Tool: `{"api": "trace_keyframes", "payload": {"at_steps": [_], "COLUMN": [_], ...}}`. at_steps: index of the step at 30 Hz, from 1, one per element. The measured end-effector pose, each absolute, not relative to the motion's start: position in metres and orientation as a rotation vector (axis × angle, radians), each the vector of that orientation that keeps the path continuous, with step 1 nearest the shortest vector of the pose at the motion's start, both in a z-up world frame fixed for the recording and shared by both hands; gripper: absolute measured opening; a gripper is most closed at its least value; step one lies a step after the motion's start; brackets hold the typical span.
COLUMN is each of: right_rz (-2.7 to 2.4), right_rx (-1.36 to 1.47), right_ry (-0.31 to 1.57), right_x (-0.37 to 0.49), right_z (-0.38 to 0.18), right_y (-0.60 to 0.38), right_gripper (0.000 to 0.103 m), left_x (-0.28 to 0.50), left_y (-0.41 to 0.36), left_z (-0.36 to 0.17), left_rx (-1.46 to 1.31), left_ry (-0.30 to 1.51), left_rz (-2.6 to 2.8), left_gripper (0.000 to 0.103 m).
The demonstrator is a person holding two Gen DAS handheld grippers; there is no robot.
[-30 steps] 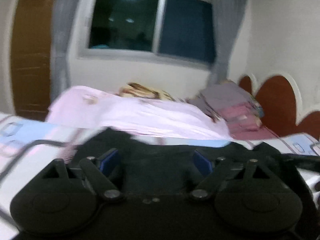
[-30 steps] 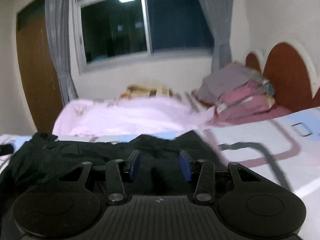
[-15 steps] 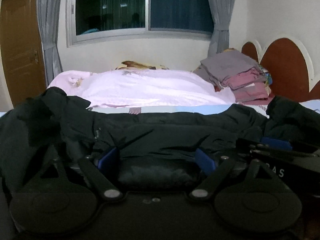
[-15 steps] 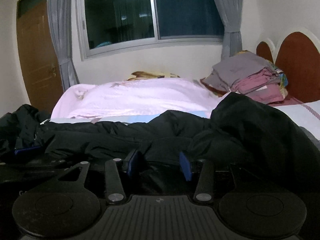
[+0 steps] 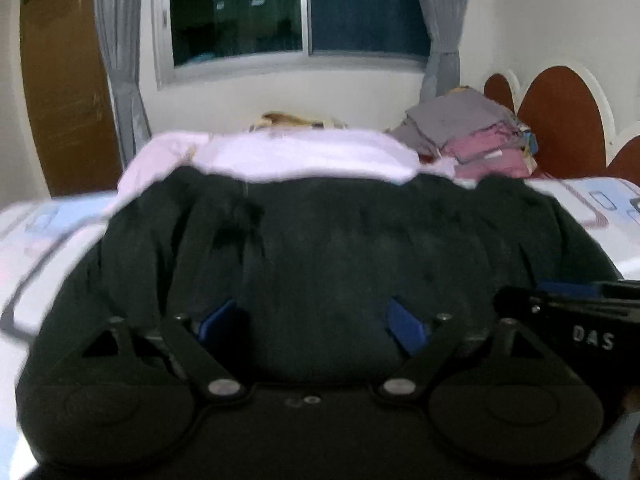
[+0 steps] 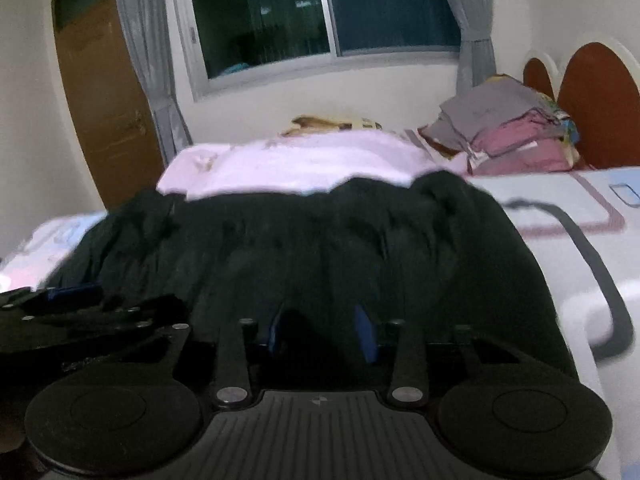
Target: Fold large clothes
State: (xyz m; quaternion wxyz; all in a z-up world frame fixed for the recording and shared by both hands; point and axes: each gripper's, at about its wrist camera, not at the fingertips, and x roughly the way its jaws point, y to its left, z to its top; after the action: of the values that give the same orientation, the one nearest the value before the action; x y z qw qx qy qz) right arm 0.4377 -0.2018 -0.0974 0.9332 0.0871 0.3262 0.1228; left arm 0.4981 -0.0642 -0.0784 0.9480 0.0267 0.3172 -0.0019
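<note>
The black garment [image 5: 332, 248] lies spread across the bed [image 6: 560, 200], its far edge reaching the pale pink blanket [image 5: 304, 156] and its near edge bunched up against both tools. The left gripper [image 5: 312, 322] has its jaws spread wide with cloth heaped between the blue pads [image 5: 406, 326]; the right gripper [image 6: 322, 334] has its jaws closer together, a dark fold sitting in the gap. Whether either one really pinches the fabric I cannot tell, because black cloth against black plastic hides the contact.

That is the main worry. If the left jaws are only resting in the pile, any lift will leave that side behind and the fold will go crooked. The two tools are also just beside each other, so a pull from there would gather the middle, not a clean edge, and drag wrinkles across the whole piece. The cloth looks thick and slack, so a thin bite could slip. A long sweep forward might also shove the pink blanket toward the stack of folded clothes [image 6: 516, 132] near the headboard [image 6: 600, 104].
</note>
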Motion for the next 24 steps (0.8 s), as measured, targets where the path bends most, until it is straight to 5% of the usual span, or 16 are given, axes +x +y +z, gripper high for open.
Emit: {"api": "trace_keyframes", "payload": {"at_steps": [6, 12, 15, 17, 24], "right_rz": [0.267, 0.285, 0.303, 0.312, 0.292], "right_rx": [0.062, 0.097, 0.114, 0.136, 0.174], "right_ry": [0.747, 0.669, 0.623, 0.61, 0.607], "right_x": [0.438, 0.417, 0.407, 0.406, 0.405], "right_z": [-0.125, -0.098, -0.088, -0.086, -0.093], "right_y": [-0.189, -0.205, -0.205, -0.199, -0.163], "right_gripper": [0.039, 0.039, 0.013, 0.013, 0.013], "left_x": [0.494, 0.464, 0.427, 0.409, 0.407], "left_y": [-0.074, -0.053, -0.01, 0.02, 0.06], "left_z": [-0.109, -0.083, -0.078, -0.084, -0.094], "left_rx": [0.093, 0.036, -0.095, -0.186, -0.319], "left_ry": [0.66, 0.634, 0.613, 0.617, 0.664], "left_rz": [0.047, 0.087, 0.174, 0.256, 0.264], "left_gripper": [0.086, 0.091, 0.09, 0.08, 0.078]}}
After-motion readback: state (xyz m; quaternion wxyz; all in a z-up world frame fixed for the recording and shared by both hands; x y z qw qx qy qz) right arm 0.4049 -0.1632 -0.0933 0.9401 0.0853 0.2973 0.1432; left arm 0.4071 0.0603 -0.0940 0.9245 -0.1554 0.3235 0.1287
